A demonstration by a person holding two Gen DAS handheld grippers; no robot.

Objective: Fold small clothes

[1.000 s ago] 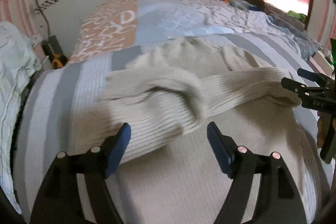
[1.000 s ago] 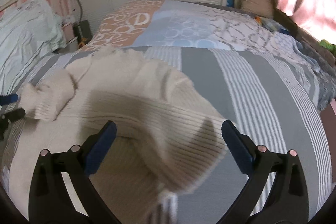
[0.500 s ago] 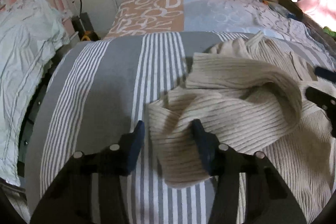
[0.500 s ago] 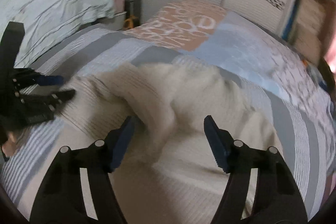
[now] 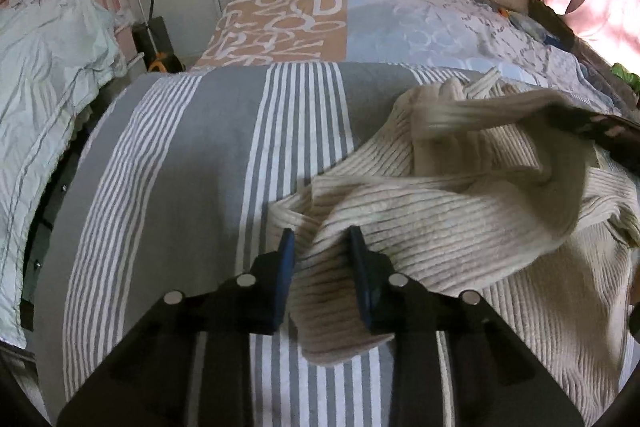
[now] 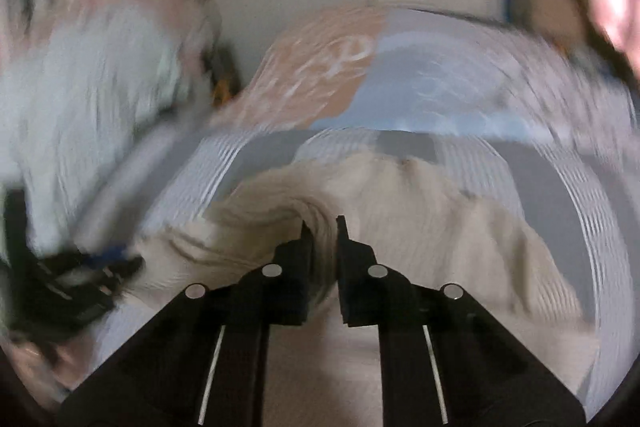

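The cream ribbed sweater (image 5: 460, 227) lies crumpled on the grey striped bed cover (image 5: 200, 147), toward three o'clock in the left wrist view. The left claw (image 5: 320, 247) is narrowed onto a sleeve fold. The right claw (image 6: 322, 227), nearly closed, pinches bunched sweater fabric; its view is motion-blurred.

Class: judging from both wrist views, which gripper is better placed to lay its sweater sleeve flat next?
Probably the left gripper: its sleeve lies low on the bedspread. The right gripper view is motion-blurred.
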